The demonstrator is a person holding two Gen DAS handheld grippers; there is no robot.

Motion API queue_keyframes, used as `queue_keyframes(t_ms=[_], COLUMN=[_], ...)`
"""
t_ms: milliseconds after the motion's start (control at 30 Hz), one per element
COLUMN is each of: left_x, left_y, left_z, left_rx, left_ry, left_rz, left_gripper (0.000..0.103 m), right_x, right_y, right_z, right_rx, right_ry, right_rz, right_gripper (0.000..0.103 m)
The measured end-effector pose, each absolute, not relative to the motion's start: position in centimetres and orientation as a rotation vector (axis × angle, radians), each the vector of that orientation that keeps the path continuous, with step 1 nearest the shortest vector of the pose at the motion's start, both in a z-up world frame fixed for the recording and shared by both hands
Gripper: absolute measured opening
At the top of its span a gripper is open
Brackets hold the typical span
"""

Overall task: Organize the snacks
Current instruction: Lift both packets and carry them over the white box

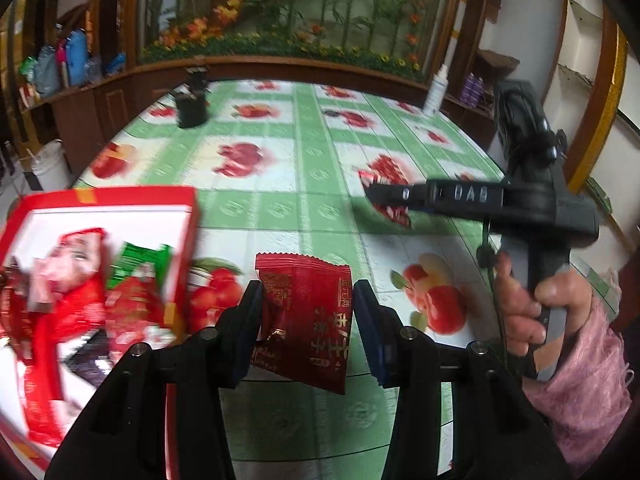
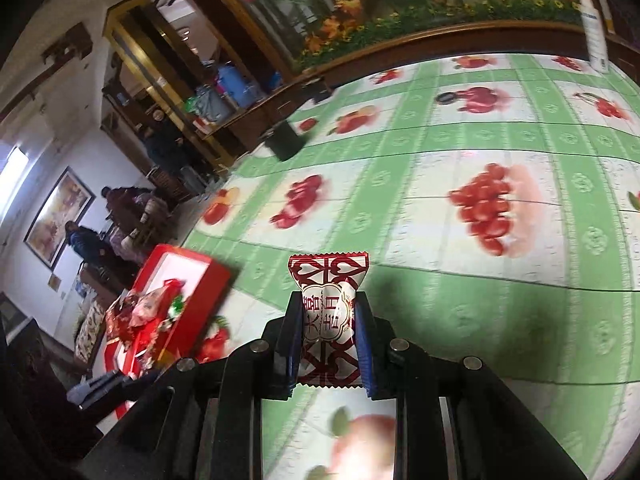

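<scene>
My left gripper (image 1: 308,312) is shut on a dark red snack packet (image 1: 308,320) that hangs above the green fruit-print tablecloth (image 1: 280,200). To its left lies an open red box (image 1: 100,198) with several red, pink and green wrapped snacks inside. At the right of the left wrist view, a hand in a pink sleeve holds my right gripper (image 1: 374,194), which is blurred there. In the right wrist view, my right gripper (image 2: 328,328) is shut on a white candy packet with red patterned ends (image 2: 328,316). The red box (image 2: 216,280) sits to its lower left.
A black object (image 1: 192,108) stands near the table's far left edge and a white bottle (image 1: 436,92) at the far right. A wooden cabinet with a plant display (image 1: 300,20) runs behind the table. A white bucket (image 1: 50,164) stands on the floor. People (image 2: 120,208) are in the room beyond.
</scene>
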State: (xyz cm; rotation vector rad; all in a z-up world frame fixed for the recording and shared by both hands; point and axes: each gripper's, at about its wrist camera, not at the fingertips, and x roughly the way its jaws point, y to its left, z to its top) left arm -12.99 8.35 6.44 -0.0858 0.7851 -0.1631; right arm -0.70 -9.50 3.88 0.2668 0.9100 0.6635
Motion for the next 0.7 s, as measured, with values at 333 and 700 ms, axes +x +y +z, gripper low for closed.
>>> queue_keyframes(t_ms=[333, 700], left_x=[-16.0, -17.5], left_y=[13.5, 18.9], left_z=[8.6, 8.3], left_rx=[-0.050, -0.073], left_ry=[0.650, 0.601], left_rz=[0.012, 0.164], left_gripper=[0.044, 0.044], right_x=[-3.5, -4.4], right_y=[-3.5, 1.6], right_z=[4.5, 4.7], right_rx=[0.294, 0.357], right_ry=[0.872, 0.834], right_rz=[0.767, 0.829], right_gripper=[0.024, 0.024])
